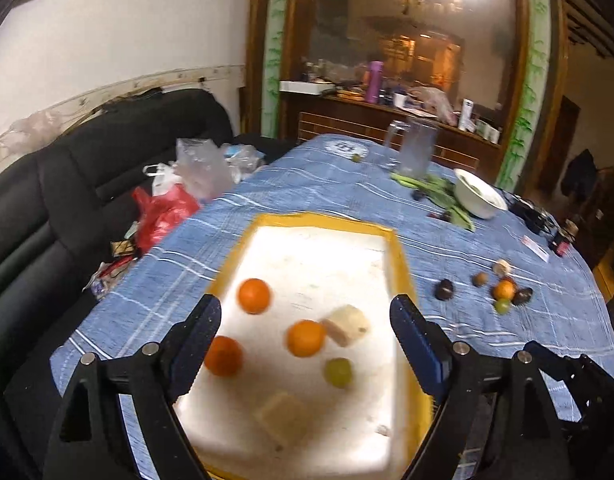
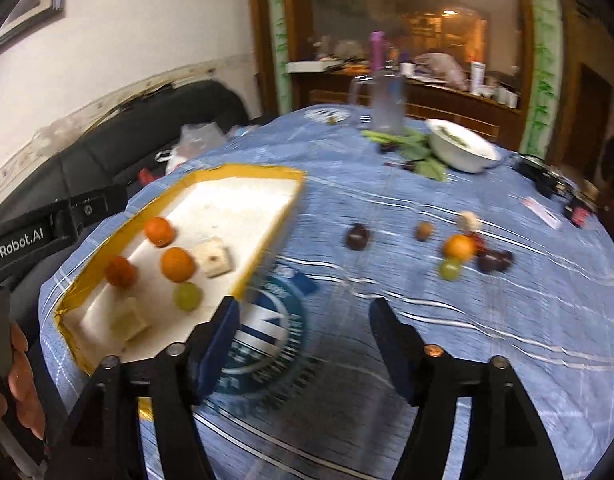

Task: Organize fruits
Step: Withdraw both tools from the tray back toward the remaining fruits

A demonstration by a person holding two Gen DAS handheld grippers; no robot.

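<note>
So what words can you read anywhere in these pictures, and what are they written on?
"enRobot.AI": white letters on the black arm of the left gripper, cut off at the picture's edge.
Round blue-and-white logo printed on the tablecloth: it has letters, but they are too blurred to read.
Second round logo at the cloth's far end: too small to read.
Small card on the table: unreadable.

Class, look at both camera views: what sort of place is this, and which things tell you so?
Most likely a lived-in home dining room. A table under a blue checked tablecloth holds fruit and a white bowl, a black sofa stands beside it, and a cluttered wooden sideboard lines the far wall.
</note>
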